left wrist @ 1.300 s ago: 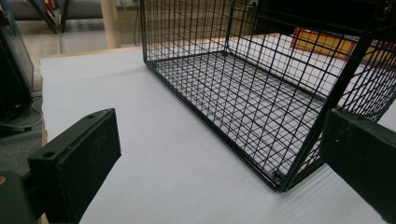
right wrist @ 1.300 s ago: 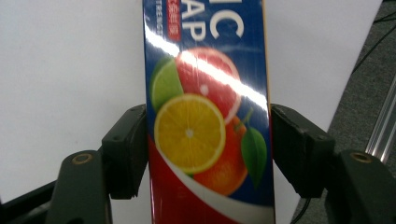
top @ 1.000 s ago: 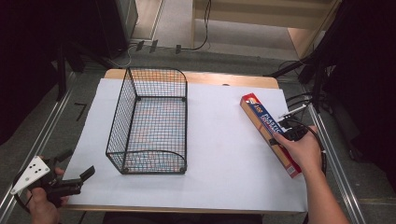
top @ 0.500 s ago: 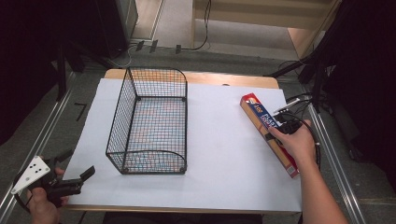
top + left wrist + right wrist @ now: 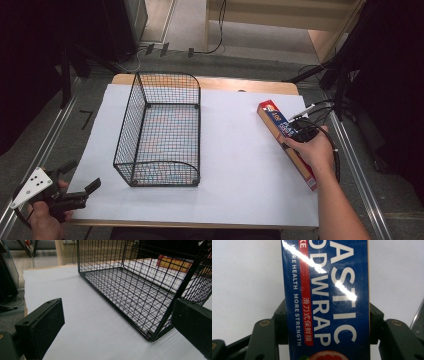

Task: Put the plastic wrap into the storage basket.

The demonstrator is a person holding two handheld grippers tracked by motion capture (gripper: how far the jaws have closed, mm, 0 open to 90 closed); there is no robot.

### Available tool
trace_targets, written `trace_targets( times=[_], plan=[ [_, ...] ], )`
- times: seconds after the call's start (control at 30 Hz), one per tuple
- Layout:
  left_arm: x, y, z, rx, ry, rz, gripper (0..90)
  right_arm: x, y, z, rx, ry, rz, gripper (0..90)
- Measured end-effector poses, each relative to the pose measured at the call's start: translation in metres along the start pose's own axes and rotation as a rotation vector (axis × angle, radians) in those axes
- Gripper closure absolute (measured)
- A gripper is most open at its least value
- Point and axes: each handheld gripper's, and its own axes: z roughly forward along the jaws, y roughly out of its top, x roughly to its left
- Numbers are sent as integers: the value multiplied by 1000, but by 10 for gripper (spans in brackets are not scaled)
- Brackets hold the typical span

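1. Left gripper (image 5: 85,192) is held wide open and idle at the table's near-left corner.
2. Black wire mesh basket (image 5: 162,132) stands unfilled on white table (image 5: 240,165).
3. Right gripper (image 5: 298,132), jaws just closing, is clamped around the long blue plastic-wrap box (image 5: 325,300) lying flat at right; lifting and basketing likely remain.

The wrap box (image 5: 325,297) is dark blue with white lettering, a red stripe bearing white characters, and a red end. Left of it, the black wire-grid basket (image 5: 162,130) stands on a white sheet (image 5: 240,170).
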Motion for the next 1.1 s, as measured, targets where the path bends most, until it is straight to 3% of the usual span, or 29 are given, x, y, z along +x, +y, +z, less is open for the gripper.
trace_targets(
  times=[0.07, 0.13, 0.33, 0.47, 0.5, 0.57, 0.7, 0.87, 1.1],
  plan=[
    [0, 0, 0, 1, 1, 1, 0, 1, -1, -1, -5, -6, -16, 426],
    [1, 0, 0, 0, 2, -1, 0, 6, -3, -3, -1, 27, -52, 428],
    [0, 0, 1, 5, 0, 3, 0, 16, -10, -12, -6, 53, -135, 427],
    [-1, 0, 1, 4, 0, 2, 0, 28, -17, -20, -15, 74, -250, 427],
    [-1, 0, 1, 3, 1, 1, 0, 28, -17, -20, -15, 74, -250, 427],
    [-1, 0, 1, 1, -2, 3, 0, 34, -20, -23, -19, 87, -306, 426],
    [-1, 0, 2, 6, -5, 5, 0, 48, -27, -29, -36, 100, -433, 425],
    [-1, 0, 2, 5, -5, 4, 0, 67, -34, -38, -57, 157, -597, 424],
    [-2, 0, 2, 6, -4, 5, 0, 85, -38, -53, -67, 181, -705, 423]
  ],
)
